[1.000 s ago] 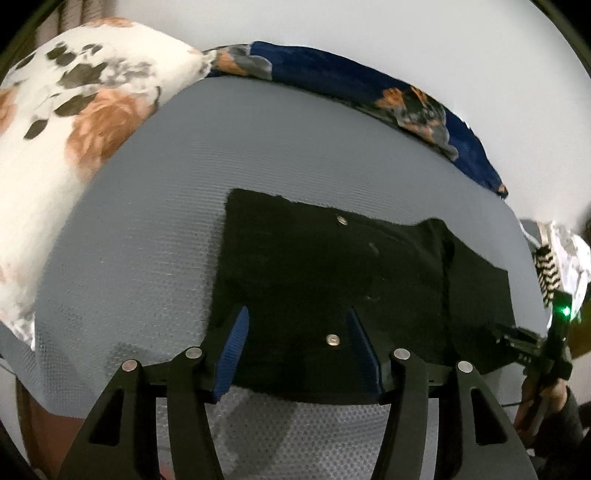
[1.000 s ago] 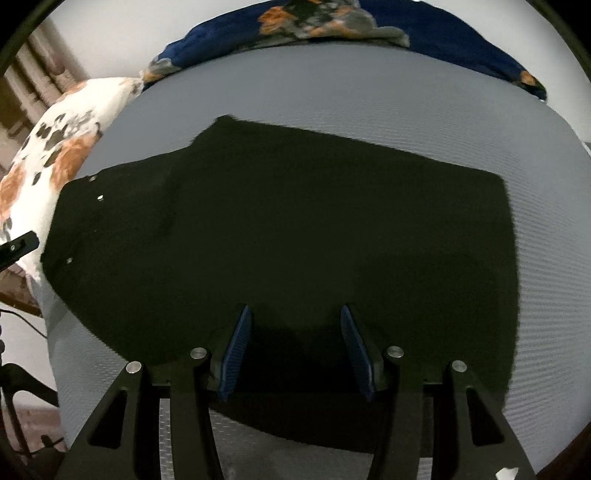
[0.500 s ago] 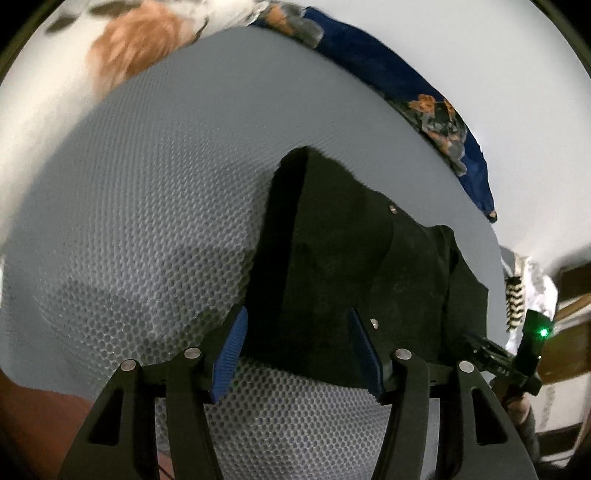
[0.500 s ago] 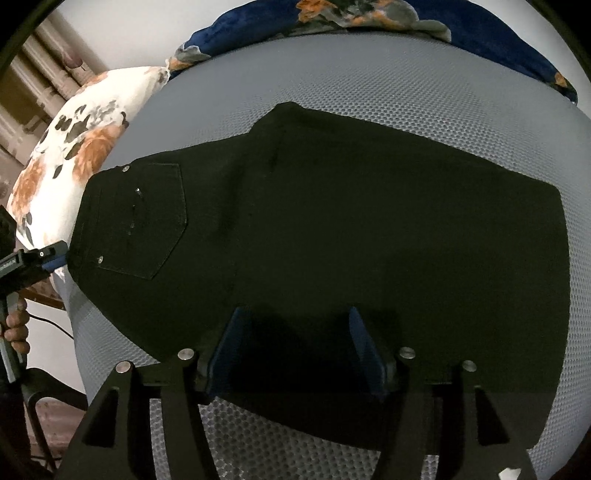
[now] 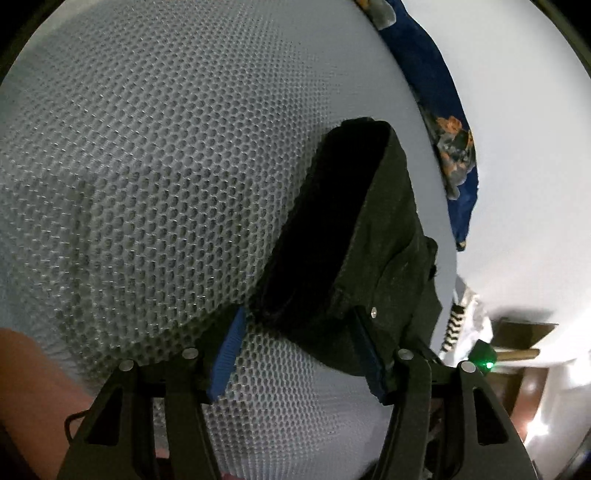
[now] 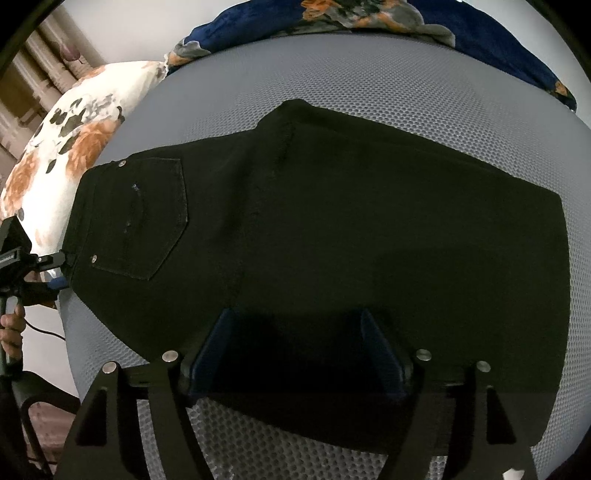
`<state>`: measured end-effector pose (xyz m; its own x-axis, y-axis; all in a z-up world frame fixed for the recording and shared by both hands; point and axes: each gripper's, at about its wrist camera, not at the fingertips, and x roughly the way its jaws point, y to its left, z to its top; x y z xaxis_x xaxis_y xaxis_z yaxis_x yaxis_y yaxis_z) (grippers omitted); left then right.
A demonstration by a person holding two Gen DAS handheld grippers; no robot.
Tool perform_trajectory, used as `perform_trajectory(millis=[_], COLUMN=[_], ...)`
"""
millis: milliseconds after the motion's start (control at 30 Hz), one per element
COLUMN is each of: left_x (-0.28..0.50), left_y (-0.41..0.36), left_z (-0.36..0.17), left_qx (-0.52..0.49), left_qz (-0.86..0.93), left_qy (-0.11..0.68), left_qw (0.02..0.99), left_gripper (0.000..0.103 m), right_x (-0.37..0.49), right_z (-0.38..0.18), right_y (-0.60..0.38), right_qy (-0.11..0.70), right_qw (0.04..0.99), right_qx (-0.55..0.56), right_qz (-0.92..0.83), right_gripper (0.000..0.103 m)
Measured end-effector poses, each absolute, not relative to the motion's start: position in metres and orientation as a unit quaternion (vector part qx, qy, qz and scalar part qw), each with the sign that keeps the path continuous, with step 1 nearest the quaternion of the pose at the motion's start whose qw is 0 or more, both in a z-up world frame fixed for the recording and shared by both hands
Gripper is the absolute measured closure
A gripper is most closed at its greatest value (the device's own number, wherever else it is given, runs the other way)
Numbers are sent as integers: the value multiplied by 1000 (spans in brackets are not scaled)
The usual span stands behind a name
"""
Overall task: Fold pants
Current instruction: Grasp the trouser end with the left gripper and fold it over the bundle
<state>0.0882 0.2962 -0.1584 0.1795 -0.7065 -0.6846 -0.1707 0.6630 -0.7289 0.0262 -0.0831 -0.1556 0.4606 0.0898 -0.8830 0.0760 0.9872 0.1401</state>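
Black pants [image 6: 332,221] lie flat on a grey mesh mattress [image 6: 406,92], back pocket [image 6: 147,218] up and waistband to the left. My right gripper [image 6: 295,314] hovers over the pants' near edge. Its jaws are opening and the pads do not press the dark fabric under them. The left gripper [image 5: 299,314] stands open low at the waistband corner [image 5: 332,295], with the cloth lying between its blue pads [image 5: 225,354] and nearer the right one. In the right wrist view the left gripper [image 6: 55,258] shows at that corner, held by a hand [image 6: 11,325].
A white floral pillow [image 6: 74,147] lies beyond the waistband. A dark blue floral blanket [image 6: 369,22] runs along the far side of the mattress. The mattress edge and floor lie just below both grippers. Wooden furniture [image 5: 517,354] stands off to the right.
The left gripper dropped, rolled and closed in on the waistband corner, which now sits between its fingers. The right gripper's jaws spread wider over the near edge while barely moving.
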Motion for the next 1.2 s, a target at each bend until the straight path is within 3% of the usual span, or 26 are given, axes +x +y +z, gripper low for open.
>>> perform_trajectory(millis=[633,1200], left_x=[120,164], left_y=[278,231], left_z=[-168,-162], left_qx=[-370,-288], left_qz=[-291,-311], left_qy=[583,569], left_qw=[662,705], left_gripper=[40,39], right_x=[35,35], right_z=[-158,-158], right_y=[-80,-82], right_qy=[522,517], right_qw=[849,851], right_qx=[81,94], right_qz=[0,2], right_gripper=[29,26])
